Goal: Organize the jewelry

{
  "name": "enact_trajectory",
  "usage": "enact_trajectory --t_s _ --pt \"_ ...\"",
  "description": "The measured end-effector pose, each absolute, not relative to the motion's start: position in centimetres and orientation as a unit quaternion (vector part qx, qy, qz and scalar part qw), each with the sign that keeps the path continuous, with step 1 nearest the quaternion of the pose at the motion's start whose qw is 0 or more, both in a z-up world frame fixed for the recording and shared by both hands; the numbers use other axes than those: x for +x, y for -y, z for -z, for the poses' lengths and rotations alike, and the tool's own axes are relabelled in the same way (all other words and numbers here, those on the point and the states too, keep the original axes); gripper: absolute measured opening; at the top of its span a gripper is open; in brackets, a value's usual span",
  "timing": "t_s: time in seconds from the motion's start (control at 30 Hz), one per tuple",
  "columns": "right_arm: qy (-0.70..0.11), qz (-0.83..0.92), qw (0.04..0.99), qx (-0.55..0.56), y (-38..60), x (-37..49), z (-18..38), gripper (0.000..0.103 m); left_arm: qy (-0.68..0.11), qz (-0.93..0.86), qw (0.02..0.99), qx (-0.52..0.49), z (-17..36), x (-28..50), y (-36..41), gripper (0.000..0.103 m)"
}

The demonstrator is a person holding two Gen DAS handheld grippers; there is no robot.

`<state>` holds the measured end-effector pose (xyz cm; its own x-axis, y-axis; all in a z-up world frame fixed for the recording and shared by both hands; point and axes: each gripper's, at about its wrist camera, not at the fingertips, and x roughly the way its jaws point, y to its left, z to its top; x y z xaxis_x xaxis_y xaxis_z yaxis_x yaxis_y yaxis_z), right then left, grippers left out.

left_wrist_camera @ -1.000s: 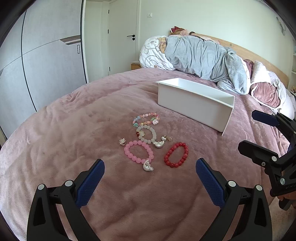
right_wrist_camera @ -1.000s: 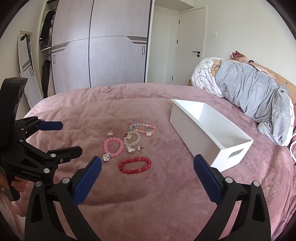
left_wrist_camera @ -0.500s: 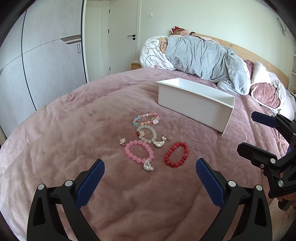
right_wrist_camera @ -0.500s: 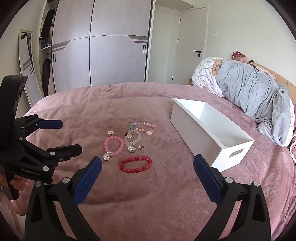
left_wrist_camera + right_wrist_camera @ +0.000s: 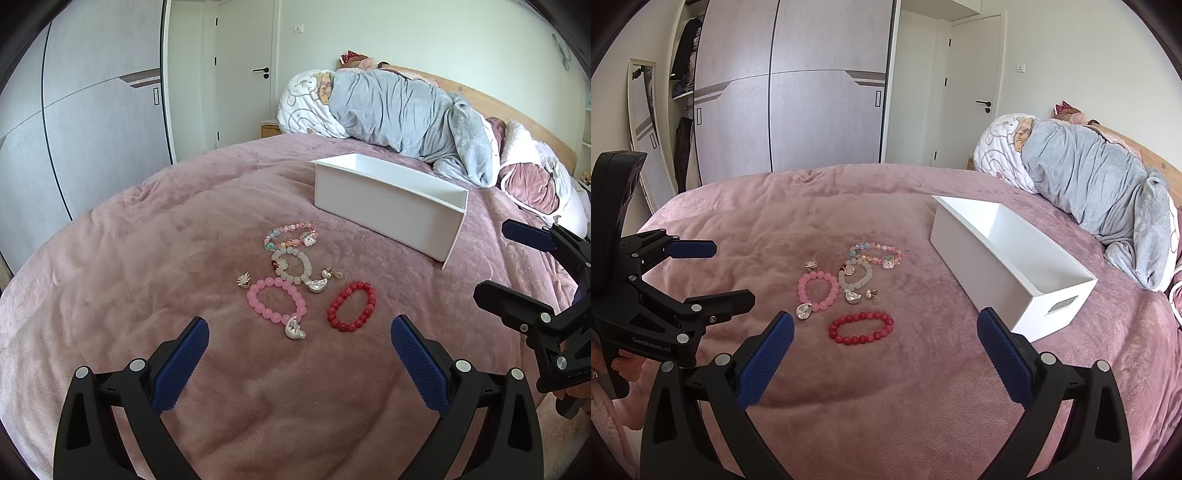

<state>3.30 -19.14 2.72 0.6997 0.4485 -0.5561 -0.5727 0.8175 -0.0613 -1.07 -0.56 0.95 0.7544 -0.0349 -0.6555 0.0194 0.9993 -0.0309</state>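
Nothing sorted yet: four bracelets [image 5: 291, 280] and small charms [image 5: 805, 311] are lying mid-frame on the bed [image 5: 147, 258], white box [image 5: 1008, 266] sitting empty, left hand-held gripper [image 5: 299, 354] and right hand-held gripper [image 5: 886, 350] hovering wide open, holding nothing.

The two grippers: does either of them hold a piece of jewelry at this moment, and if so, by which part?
Nothing is held. The left gripper and the right gripper are both open and empty; the red bracelet and the pink bracelet lie untouched on the bed.

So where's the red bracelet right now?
The red bracelet lies flat on the pink blanket, nearest the cameras, just right of the pink bracelet and apart from the white box.
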Motion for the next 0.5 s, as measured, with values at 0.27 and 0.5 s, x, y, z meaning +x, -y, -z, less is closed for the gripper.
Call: enact_trajectory --t_s 0.27,0.5 --pt "-0.269 -0.279 0.914 -0.116 19.15 3.27 -2.71 0.098 -0.351 0.014 0.936 -0.011 -0.94 -1.07 0.61 0.1" --pt "-0.276 -0.277 0.913 -0.118 19.15 3.59 -2.45 0.098 -0.359 0.014 0.933 -0.011 0.0 -0.85 0.51 0.1"
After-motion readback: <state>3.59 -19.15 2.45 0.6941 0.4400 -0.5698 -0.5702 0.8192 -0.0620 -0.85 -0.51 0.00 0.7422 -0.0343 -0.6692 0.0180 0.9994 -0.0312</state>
